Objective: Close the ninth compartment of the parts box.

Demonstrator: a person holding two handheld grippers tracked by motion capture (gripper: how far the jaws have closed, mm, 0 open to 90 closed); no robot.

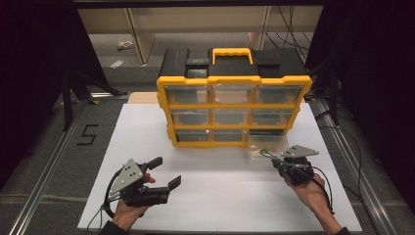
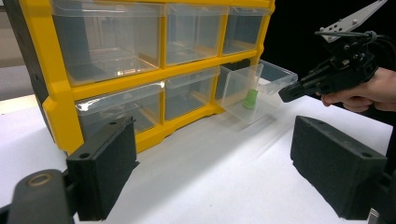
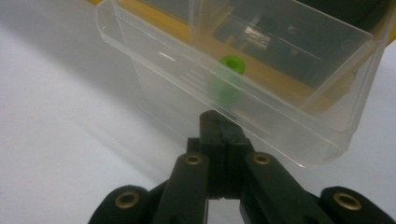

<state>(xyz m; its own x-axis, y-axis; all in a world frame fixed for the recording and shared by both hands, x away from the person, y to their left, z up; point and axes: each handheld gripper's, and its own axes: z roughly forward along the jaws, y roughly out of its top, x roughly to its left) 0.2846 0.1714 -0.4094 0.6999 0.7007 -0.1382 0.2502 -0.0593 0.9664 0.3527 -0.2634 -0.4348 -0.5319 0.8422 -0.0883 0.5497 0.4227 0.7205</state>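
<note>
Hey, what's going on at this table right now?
A person works at a yellow drawer cabinet on a white table with two hand-held grippers. The cabinet's bottom drawer on the right is pulled out, with a small green piece inside. The right hand-held gripper, jaws shut, has its tip at the drawer's front wall; whether it touches is hard to tell. The left hand-held gripper sits open, nearer the table's front edge, away from the cabinet, holding nothing.

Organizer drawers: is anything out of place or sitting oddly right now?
Yes. The bottom-right clear drawer is pulled out of the yellow organizer, while the others sit flush. A green piece stands inside it, with the shut right gripper at its front.
</note>
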